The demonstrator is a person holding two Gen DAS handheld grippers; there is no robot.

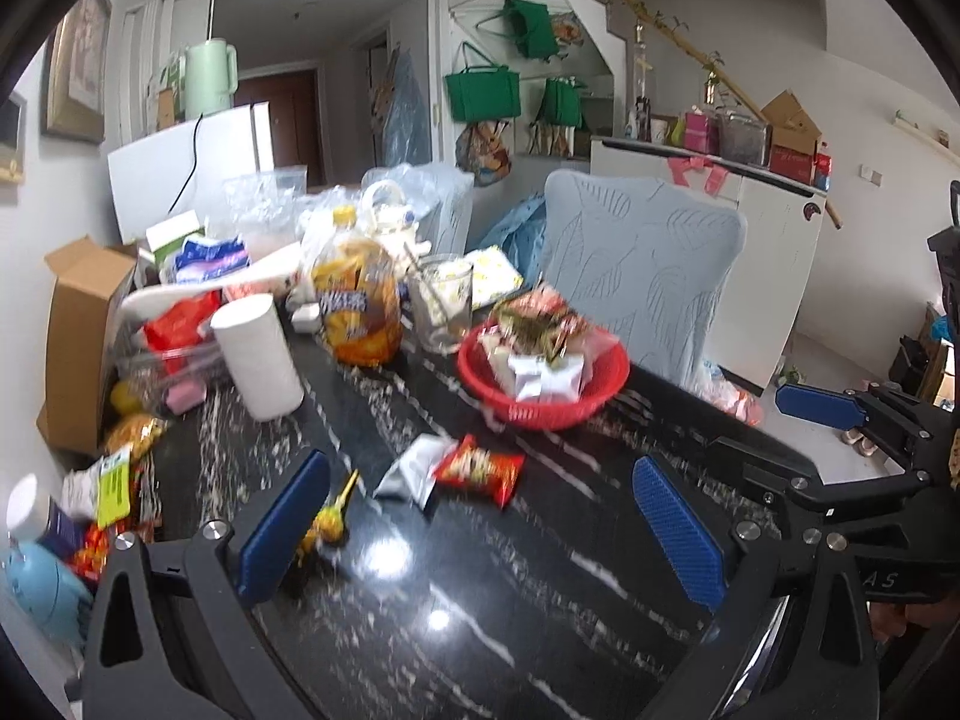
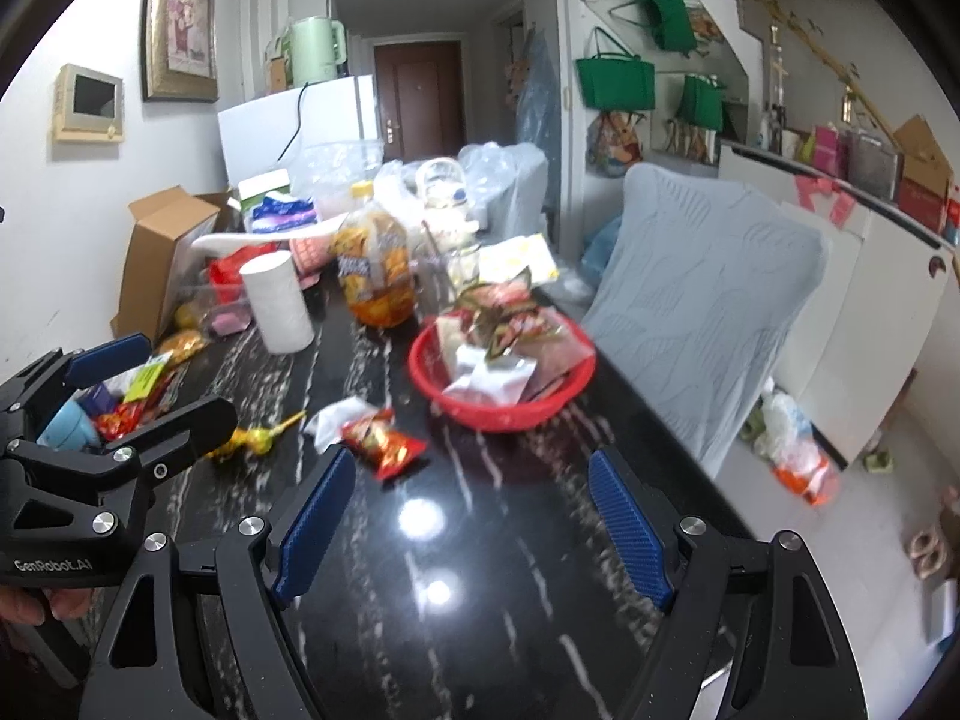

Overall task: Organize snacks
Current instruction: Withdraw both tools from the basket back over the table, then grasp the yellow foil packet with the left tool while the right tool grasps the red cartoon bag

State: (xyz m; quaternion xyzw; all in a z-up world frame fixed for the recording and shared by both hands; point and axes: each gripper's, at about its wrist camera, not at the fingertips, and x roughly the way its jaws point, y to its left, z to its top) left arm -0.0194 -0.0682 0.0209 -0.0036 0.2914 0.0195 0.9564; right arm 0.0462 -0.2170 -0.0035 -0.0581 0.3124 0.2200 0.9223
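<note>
Left wrist view: my left tool (image 1: 480,531) hangs over the black marbled counter (image 1: 540,600) with its blue pads spread apart and nothing between them. Just beyond lie a red snack packet (image 1: 478,469) touching a white packet (image 1: 411,468), and a yellow wrapped candy (image 1: 333,516) beside the left pad. Farther on, a red basket (image 1: 543,405) holds more packets. My right tool (image 2: 471,516) likewise stands apart and empty, with the same red packet (image 2: 384,443) ahead of it, nearer the left pad.
</note>
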